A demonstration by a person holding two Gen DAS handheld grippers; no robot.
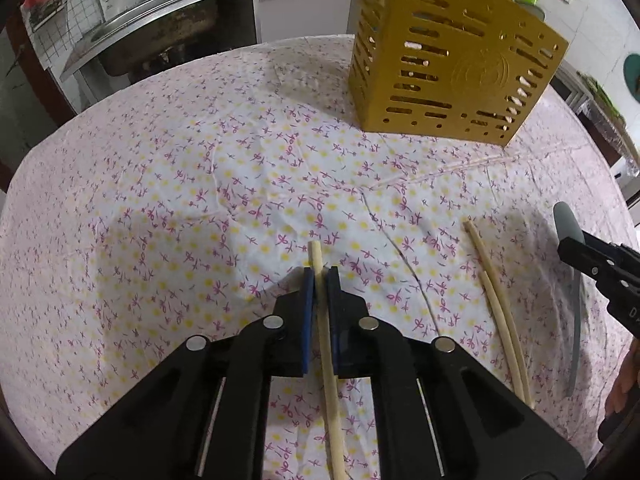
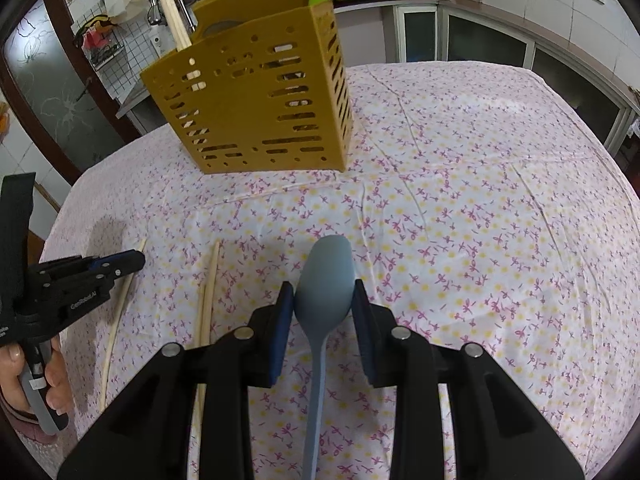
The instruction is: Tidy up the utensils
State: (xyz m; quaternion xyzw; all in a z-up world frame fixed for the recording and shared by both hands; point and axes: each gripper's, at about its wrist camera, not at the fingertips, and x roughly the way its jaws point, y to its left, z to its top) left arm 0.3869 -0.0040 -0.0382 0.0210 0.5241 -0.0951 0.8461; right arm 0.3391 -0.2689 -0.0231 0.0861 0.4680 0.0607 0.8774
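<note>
Left gripper [image 1: 319,280]: jaws closed on a single pale chopstick [image 1: 326,344], pads pinching it near its far end, tip poking out toward 12 o'clock. The stick runs lengthwise between the jaws, so it is likely meant to be carried tip-first to the holder.

Right gripper [image 2: 324,300]: jaws closed on the bowl of a blue-grey spoon [image 2: 326,280], handle trailing back toward 6 o'clock. Gripping the widest part keeps the spoon from swivelling; the hold looks firm.

Yellow slotted holder [image 1: 452,64] stands upright on the flowered cloth of the surface [image 1: 180,184], at about 1 o'clock from the left gripper and 11 o'clock from the right. It already contains chopsticks [image 2: 174,20].

Two more chopsticks [image 1: 500,312] lie side by side on the cloth between the grippers, well apart from the holder.

Obstructions: none between either gripper and the holder. The grippers are near each other; simultaneous approach risks collision. Kitchen counter and sink lie beyond the surface.
</note>
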